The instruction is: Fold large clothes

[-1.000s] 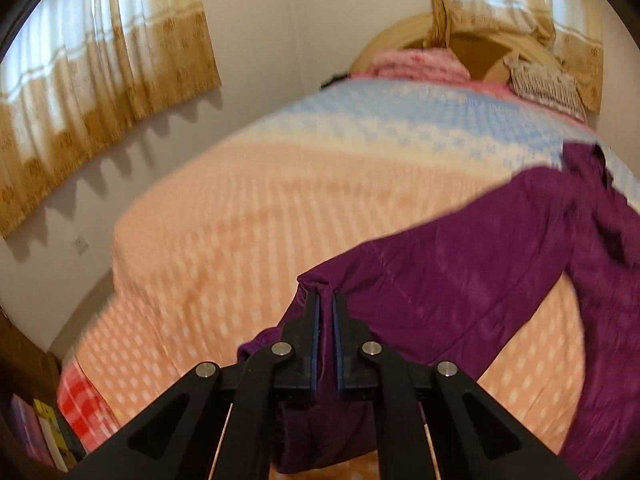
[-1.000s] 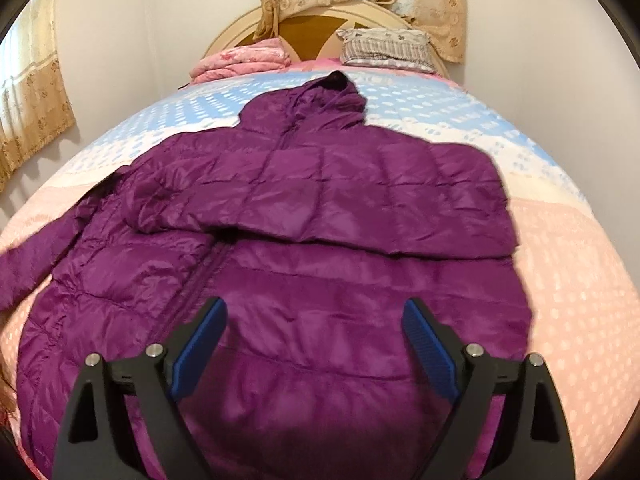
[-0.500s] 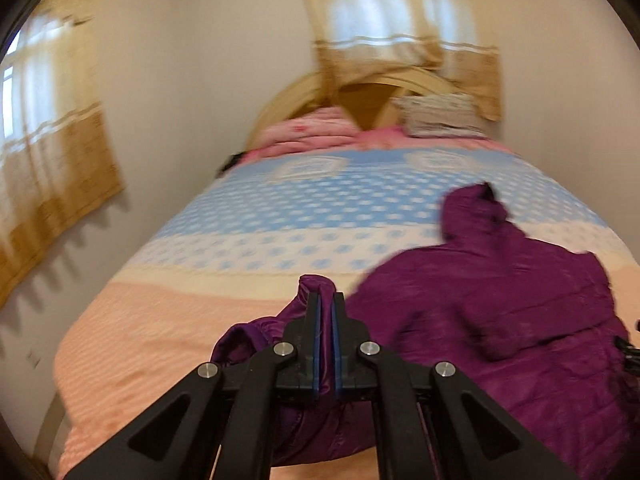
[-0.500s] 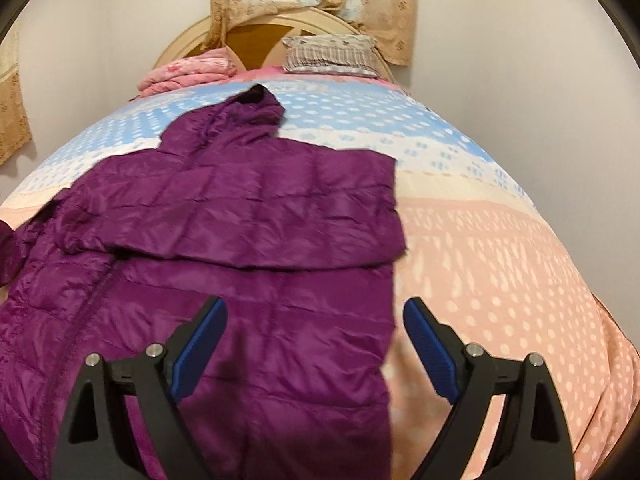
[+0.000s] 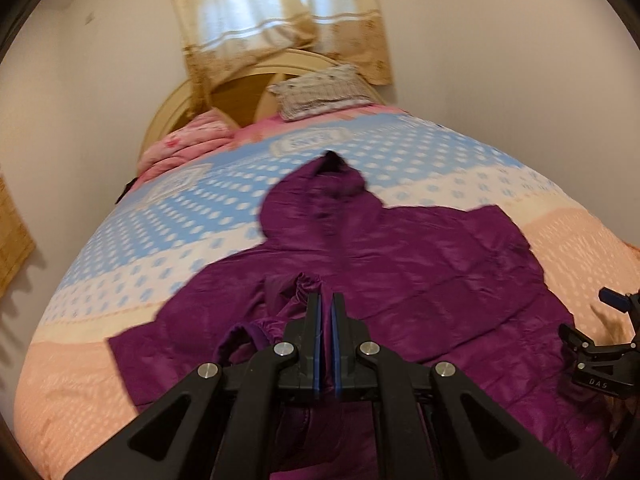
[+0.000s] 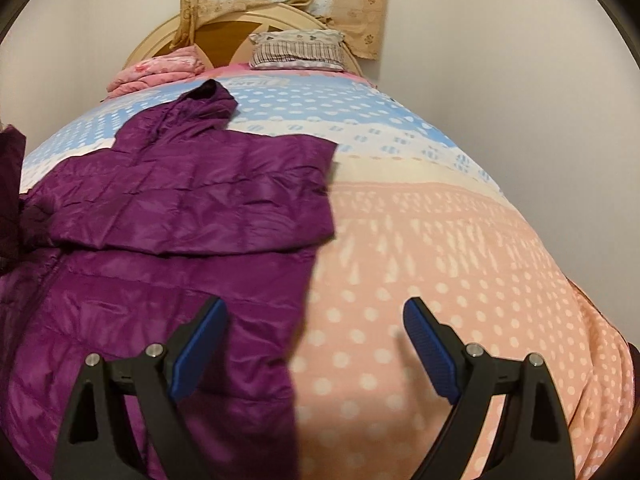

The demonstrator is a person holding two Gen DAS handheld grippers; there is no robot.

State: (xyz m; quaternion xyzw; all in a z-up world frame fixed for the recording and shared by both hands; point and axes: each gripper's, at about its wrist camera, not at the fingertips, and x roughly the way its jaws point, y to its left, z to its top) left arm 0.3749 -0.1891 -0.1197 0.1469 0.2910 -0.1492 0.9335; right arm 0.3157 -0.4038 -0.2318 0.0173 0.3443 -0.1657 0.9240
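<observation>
A purple hooded puffer jacket (image 5: 420, 264) lies spread on the bed, hood toward the headboard. My left gripper (image 5: 325, 300) is shut on the cuff of its left sleeve (image 5: 304, 284), holding the sleeve over the jacket's body. In the right wrist view the jacket (image 6: 192, 200) fills the left half, its right sleeve folded across the chest. My right gripper (image 6: 316, 320) stands open above the jacket's right edge, nothing between its fingers. It also shows at the right edge of the left wrist view, right gripper (image 5: 592, 336).
The bed (image 6: 440, 264) has a peach, cream and blue dotted cover. A striped pillow (image 6: 298, 50) and a folded pink quilt (image 6: 160, 72) lie by the headboard (image 5: 236, 96). Walls stand close on both sides, with curtains (image 5: 280, 16) behind.
My left gripper has swung the sleeve from the bed's left side in over the jacket. The right gripper has shifted right, toward the jacket's right edge, still open.
</observation>
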